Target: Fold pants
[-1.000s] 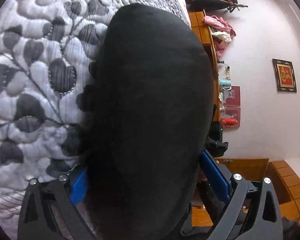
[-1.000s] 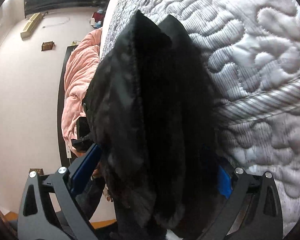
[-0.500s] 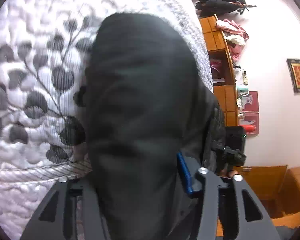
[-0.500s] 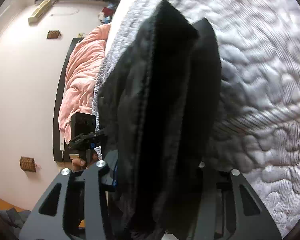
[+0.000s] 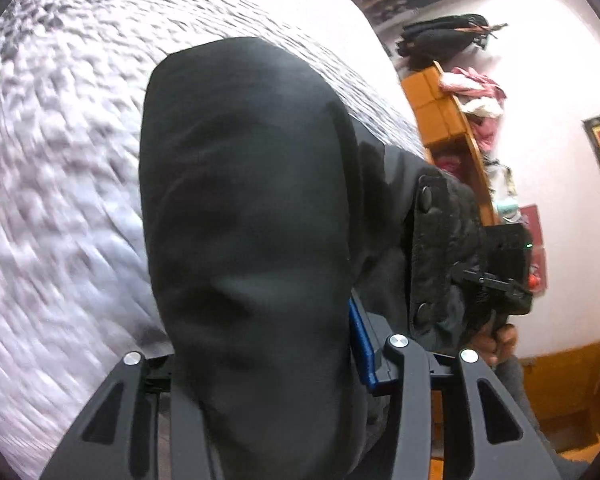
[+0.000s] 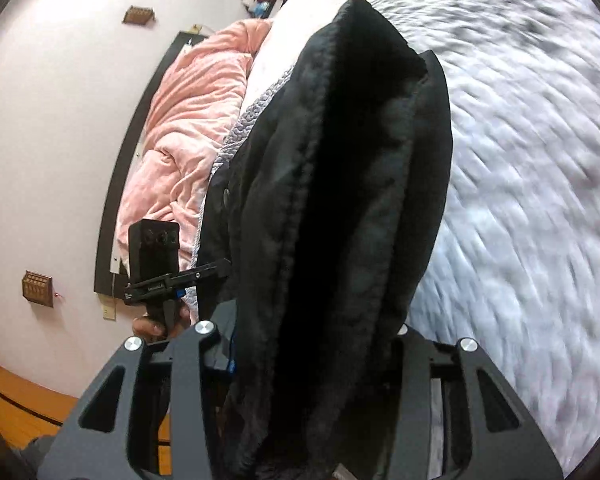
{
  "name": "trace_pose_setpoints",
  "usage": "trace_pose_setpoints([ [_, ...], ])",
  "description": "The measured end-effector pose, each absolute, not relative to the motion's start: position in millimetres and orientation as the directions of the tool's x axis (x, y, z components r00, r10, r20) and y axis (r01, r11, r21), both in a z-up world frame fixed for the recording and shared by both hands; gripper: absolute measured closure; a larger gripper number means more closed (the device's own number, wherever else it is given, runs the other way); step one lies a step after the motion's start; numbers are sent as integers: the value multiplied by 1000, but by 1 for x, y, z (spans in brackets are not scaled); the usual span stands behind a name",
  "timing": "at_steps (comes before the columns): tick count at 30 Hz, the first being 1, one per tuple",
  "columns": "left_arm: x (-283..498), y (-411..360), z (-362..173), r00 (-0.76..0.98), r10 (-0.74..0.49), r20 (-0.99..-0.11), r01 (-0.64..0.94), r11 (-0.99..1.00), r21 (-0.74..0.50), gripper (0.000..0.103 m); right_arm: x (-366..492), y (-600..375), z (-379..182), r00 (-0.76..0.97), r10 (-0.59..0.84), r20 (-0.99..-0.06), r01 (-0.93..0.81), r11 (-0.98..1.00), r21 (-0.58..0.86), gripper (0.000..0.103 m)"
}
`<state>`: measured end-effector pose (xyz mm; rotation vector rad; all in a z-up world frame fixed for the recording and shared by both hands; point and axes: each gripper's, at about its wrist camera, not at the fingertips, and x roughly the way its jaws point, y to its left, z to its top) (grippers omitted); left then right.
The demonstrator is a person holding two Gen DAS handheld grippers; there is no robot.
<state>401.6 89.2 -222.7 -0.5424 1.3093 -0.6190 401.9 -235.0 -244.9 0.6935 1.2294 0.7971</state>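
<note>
Pinching the black pants (image 5: pixel 252 216), both tongs (image 5: pixel 260 364) (image 6: pixel 312 364) hold them stretched lengthwise away over the quilt (image 5: pixel 60 200).

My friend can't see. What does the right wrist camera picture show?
The right gripper is clamped on thick black pants, which fill the middle of the picture. To the right is a blurry white quilt. To the left are a pink blanket and the left gripper, also at the pants.

both hand-held grippers (image 5: pixel 260 360) clamped, pants (image 5: pixel 244 208) lifted
</note>
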Motion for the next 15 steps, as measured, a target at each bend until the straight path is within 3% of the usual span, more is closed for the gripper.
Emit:
trace_pose_setpoints([
  [6, 451, 125, -259, 105, -647, -755, 19, 761, -649, 58, 473, -188, -279, 78, 810, -581, -106, 587, 803, 56],
  [10, 450, 143, -289, 80, -693, -717, -65, 714, -697, 33, 491, -190, -315, 67, 782, -620, -39, 623, 782, 36],
  [11, 447, 144, -290, 87, -696, -712, -70, 709, -702, 30, 493, -194, -320, 63, 780, -623, -32, 625, 780, 30],
  [15, 431, 170, -270, 151, -695, -703, -62, 703, -709, 27, 479, -212, -302, 122, 728, -675, -69, 685, 726, 26],
])
